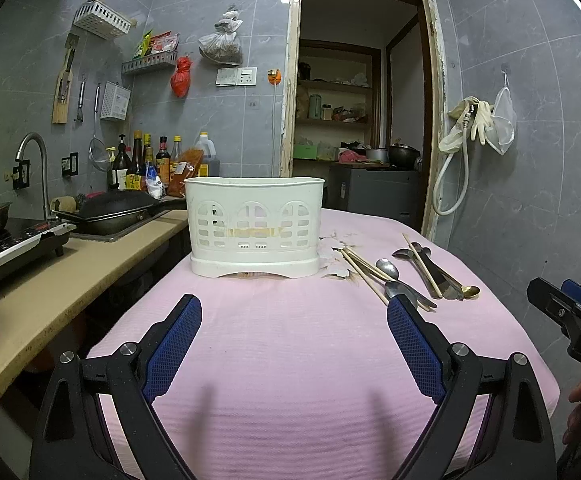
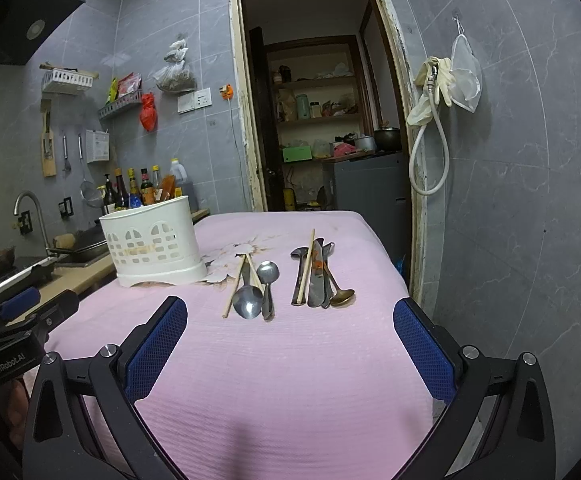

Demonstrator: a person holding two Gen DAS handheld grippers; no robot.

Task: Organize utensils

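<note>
A white slotted utensil holder [image 1: 254,226] [image 2: 154,246] stands upright on the pink cloth [image 1: 290,360] [image 2: 290,360]. To its right lie two loose groups of utensils: steel spoons [image 2: 250,300] with wooden chopsticks [image 2: 234,286], then flat steel pieces, one chopstick and a gold spoon [image 2: 342,296] [image 1: 470,291]. My left gripper [image 1: 294,312] hovers open in front of the holder, nothing between its blue pads. My right gripper [image 2: 290,316] is open just short of the utensils, holding nothing.
A tan counter [image 1: 70,280] runs along the left with an induction hob [image 1: 10,248], a sink with a wok [image 1: 110,212] and sauce bottles [image 1: 154,164]. An open doorway [image 1: 358,100] lies behind the table. The table's right edge drops off near the grey tiled wall.
</note>
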